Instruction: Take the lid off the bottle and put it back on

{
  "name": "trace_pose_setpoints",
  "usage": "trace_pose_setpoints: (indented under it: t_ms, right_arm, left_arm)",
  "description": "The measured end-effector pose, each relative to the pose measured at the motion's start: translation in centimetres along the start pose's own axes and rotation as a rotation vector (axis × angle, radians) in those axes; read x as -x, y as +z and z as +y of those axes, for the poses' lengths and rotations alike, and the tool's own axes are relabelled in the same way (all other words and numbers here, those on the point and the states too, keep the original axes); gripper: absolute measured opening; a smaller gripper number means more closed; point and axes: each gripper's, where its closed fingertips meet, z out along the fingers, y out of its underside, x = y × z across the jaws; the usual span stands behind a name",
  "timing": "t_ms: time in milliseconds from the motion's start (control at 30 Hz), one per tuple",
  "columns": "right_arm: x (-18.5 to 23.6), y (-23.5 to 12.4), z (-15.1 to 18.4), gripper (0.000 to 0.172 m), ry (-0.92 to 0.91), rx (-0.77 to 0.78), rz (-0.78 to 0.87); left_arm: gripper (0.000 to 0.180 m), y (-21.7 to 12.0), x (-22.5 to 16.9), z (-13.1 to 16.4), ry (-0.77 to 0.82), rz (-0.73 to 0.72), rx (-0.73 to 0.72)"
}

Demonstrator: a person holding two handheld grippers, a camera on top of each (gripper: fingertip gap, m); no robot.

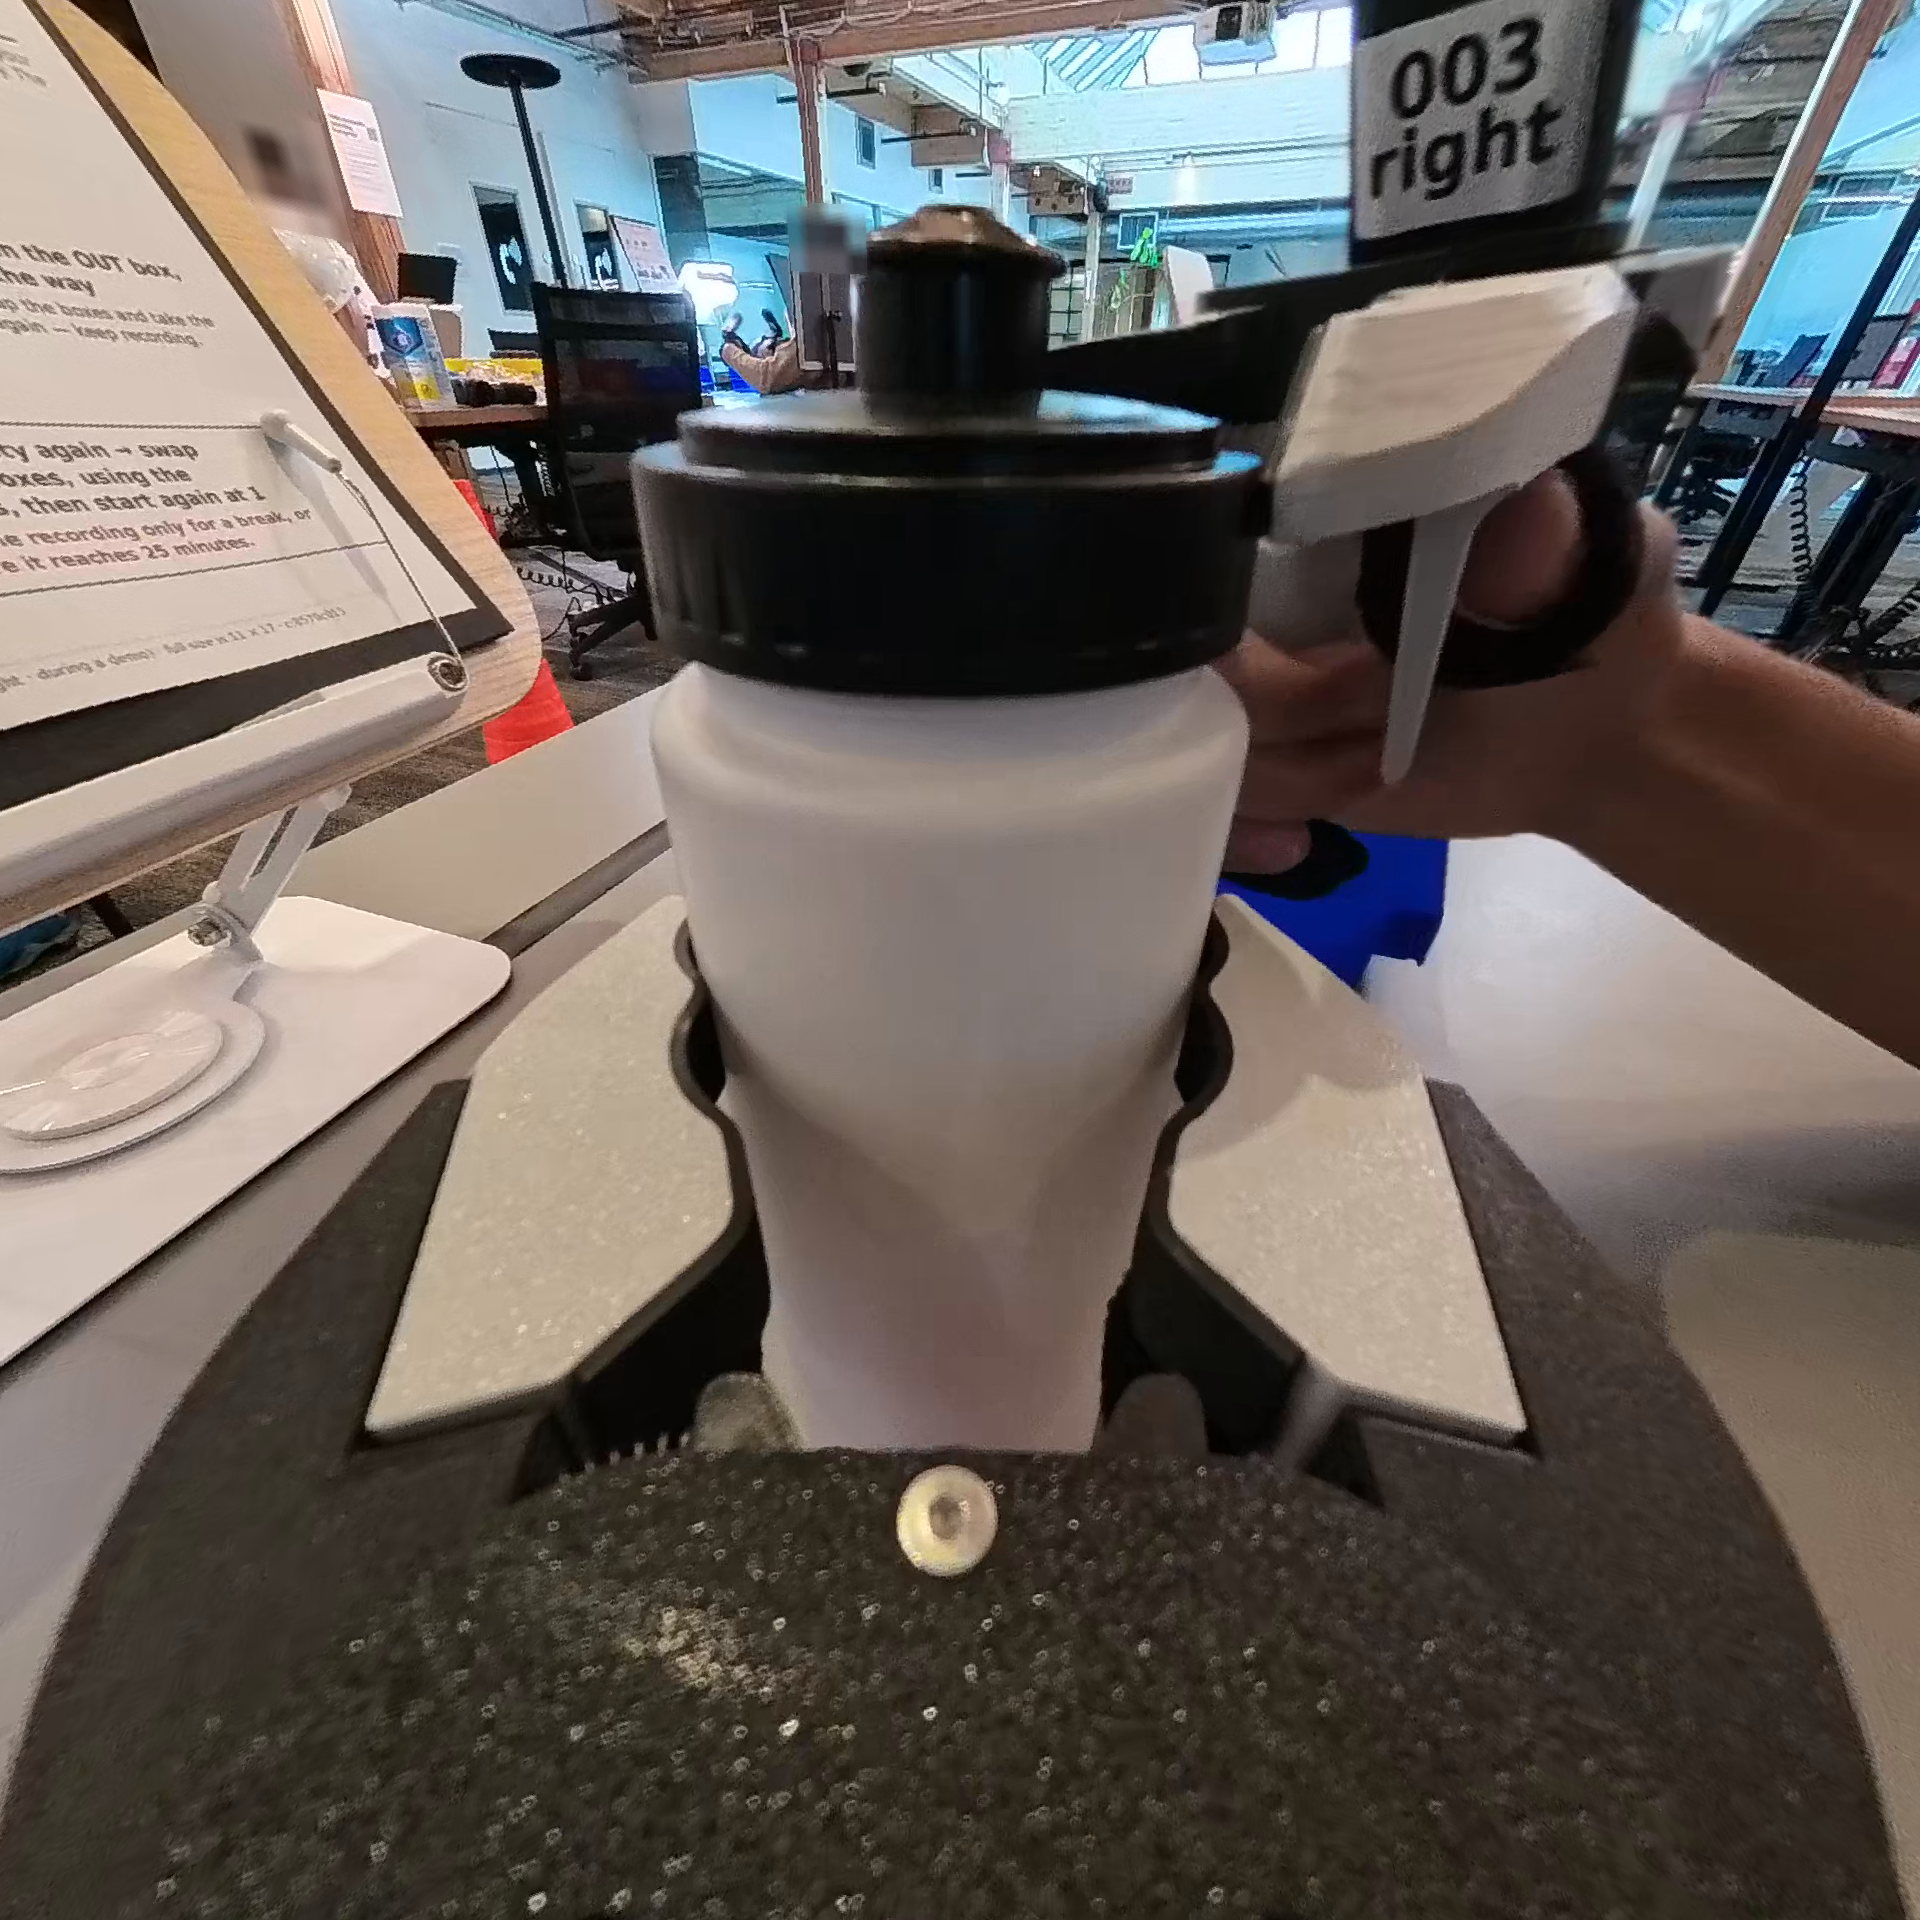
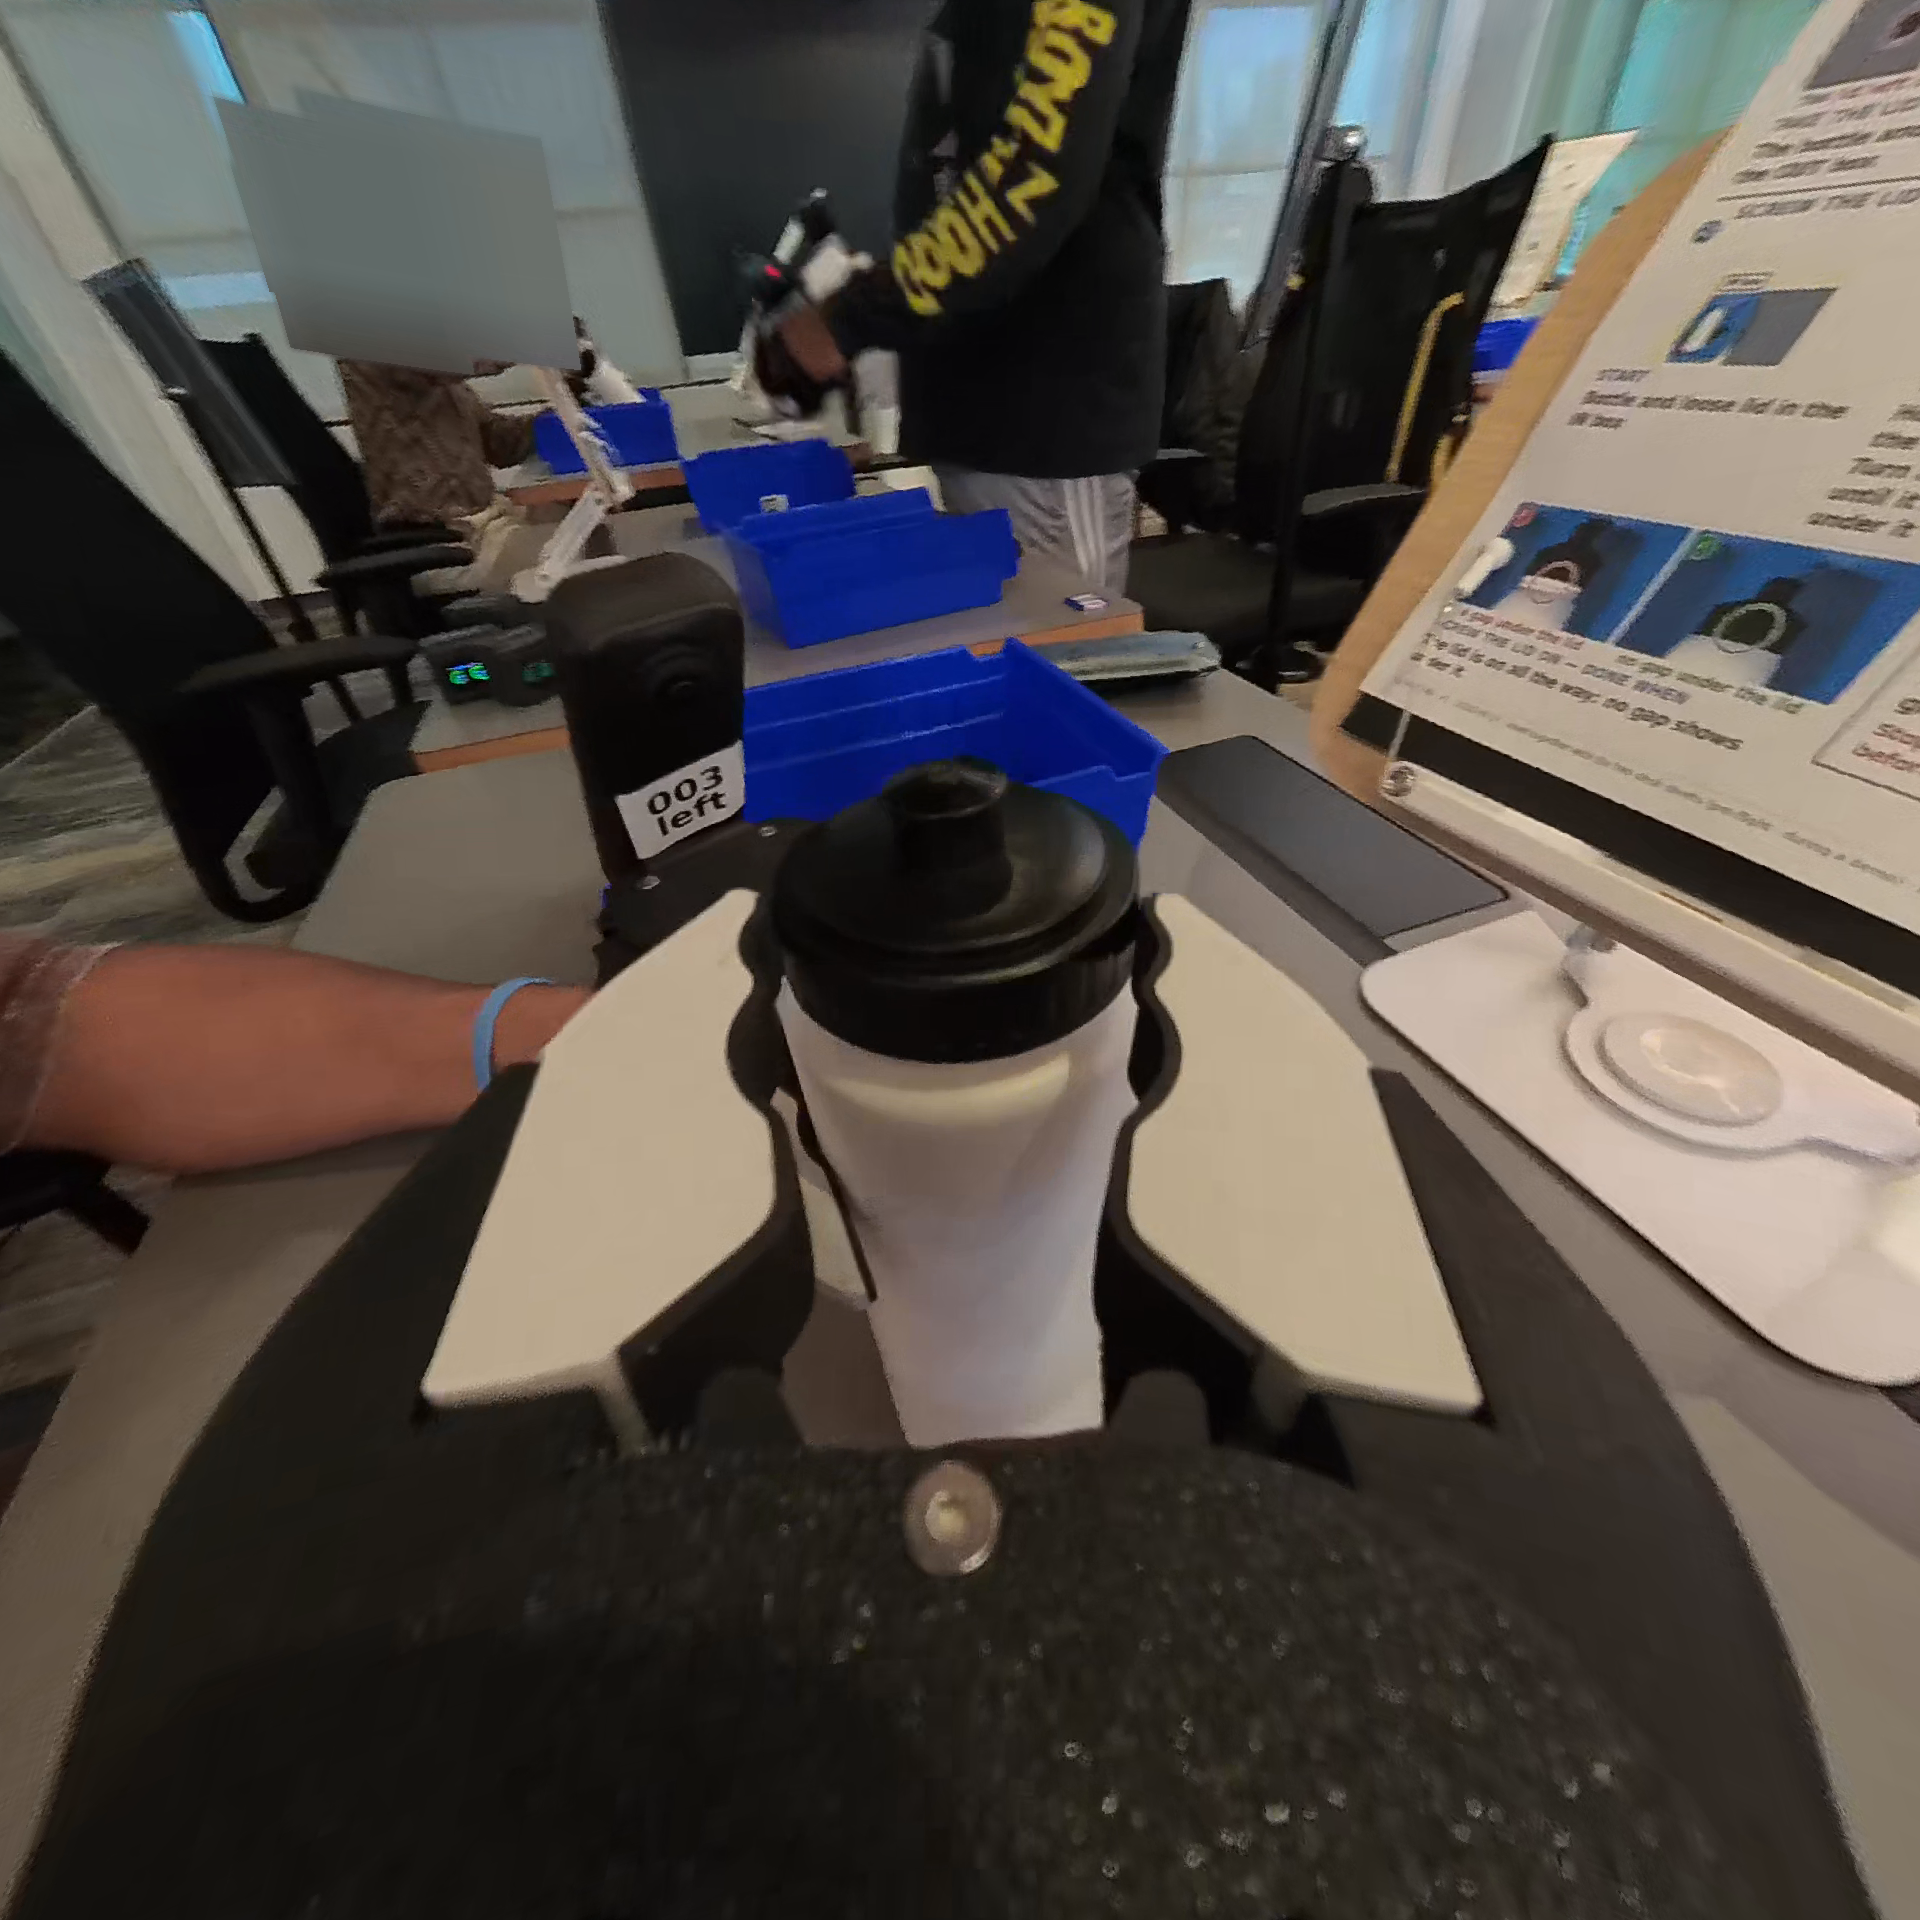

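A white bottle [image 1: 945,935] with a black screw lid [image 1: 945,561] stands upright above the table. My left gripper [image 1: 951,997] is shut on the bottle's white body, with both pads pressed against its sides below the shoulder. In the right wrist view my right gripper [image 2: 956,966] sits around the black lid [image 2: 956,925], and its dark pads [image 2: 1148,997] lie against the lid's ribbed rim on both sides. The white body [image 2: 966,1195] hangs below. In the left wrist view one white finger [image 1: 1455,395] of the right gripper reaches the lid from the right.
A document stand [image 1: 208,416] with a white base [image 1: 312,987] stands on the grey table [image 2: 468,883], left of the bottle in the left wrist view. A blue bin [image 2: 935,717] sits behind the bottle. A black mat [image 2: 1320,831] lies by it. A person [image 2: 1018,260] stands at a farther table.
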Motion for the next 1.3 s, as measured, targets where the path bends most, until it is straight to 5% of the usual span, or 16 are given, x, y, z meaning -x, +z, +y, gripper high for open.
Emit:
trace_pose_setpoints:
  t_ms: [267,400,533,700,1000,1167,1300]
  right_arm:
    - [-0.1,0.0,0.1,0.065,0.053,-0.027,0.526]
    - [0.1,-0.5,-0.1,0.069,-0.016,-0.002,0.626]
    - [1.2,-2.2,-2.5,0.073,-0.119,-0.132,0.438]
    - [1.7,-1.0,0.8,0.094,-0.121,0.146,0.054]
    - [1.0,0.4,0.8,0.084,0.002,0.211,-0.291]
    - [0.4,0.5,0.7,0.071,0.027,0.186,-0.274]
    - [0.1,0.8,0.7,0.071,0.047,0.130,-0.081]
  left_arm:
    - [0.086,0.0,0.0,0.0,0.000,-0.003,0.000]
    - [0.086,0.0,-0.1,0.0,0.002,-0.003,0.005]
    - [0.086,0.0,-0.1,0.0,0.001,0.000,0.006]
    - [0.086,0.0,-0.1,0.0,0.000,0.009,0.003]
    - [0.086,0.0,-0.3,0.0,0.001,0.023,0.003]
    - [0.086,0.0,-0.4,0.0,-0.005,0.027,0.002]
    - [0.086,0.0,-0.2,0.0,-0.010,0.021,0.002]
